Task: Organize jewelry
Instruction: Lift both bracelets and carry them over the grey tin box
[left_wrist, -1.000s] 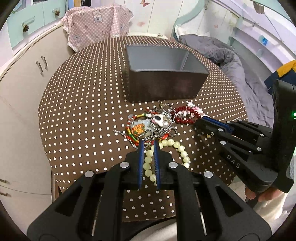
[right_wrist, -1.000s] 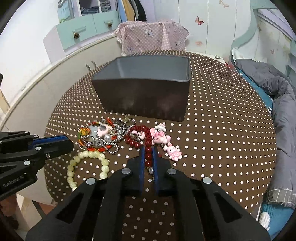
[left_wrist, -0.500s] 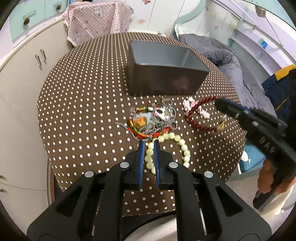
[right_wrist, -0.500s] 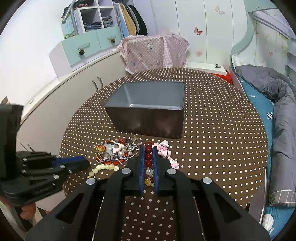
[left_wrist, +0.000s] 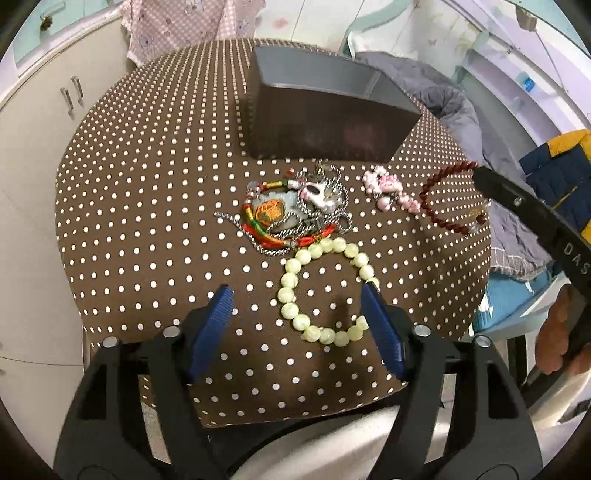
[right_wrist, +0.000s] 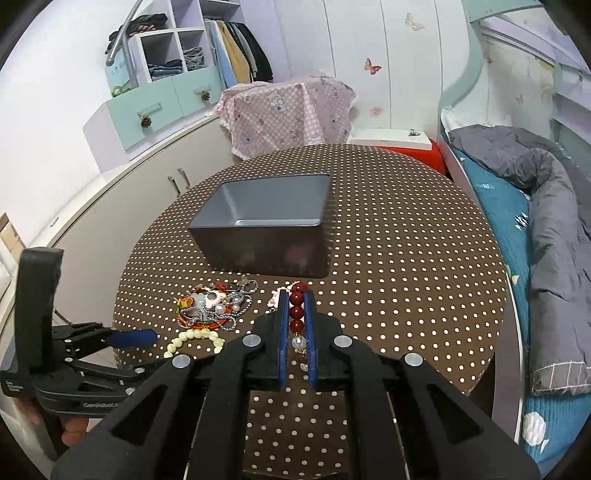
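My right gripper (right_wrist: 295, 295) is shut on a dark red bead bracelet (right_wrist: 296, 313) and holds it above the table; the bracelet hangs from its tip in the left wrist view (left_wrist: 439, 199). My left gripper (left_wrist: 297, 291) is open, its fingers either side of a pale green bead bracelet (left_wrist: 321, 291) on the table. A tangle of chains and red-green cords (left_wrist: 295, 214) and a pink charm piece (left_wrist: 388, 188) lie before a dark grey open box (left_wrist: 325, 110), which looks empty in the right wrist view (right_wrist: 266, 218).
The round table has a brown polka-dot cloth (left_wrist: 147, 184). A bed with a grey quilt (right_wrist: 546, 221) stands at the right, white cabinets (right_wrist: 122, 199) at the left, a chair under a pink cloth (right_wrist: 288, 107) behind the table.
My left gripper has opened from shut around the pale green bracelet. My right gripper has lifted the red bracelet higher off the table and drawn back to the right.
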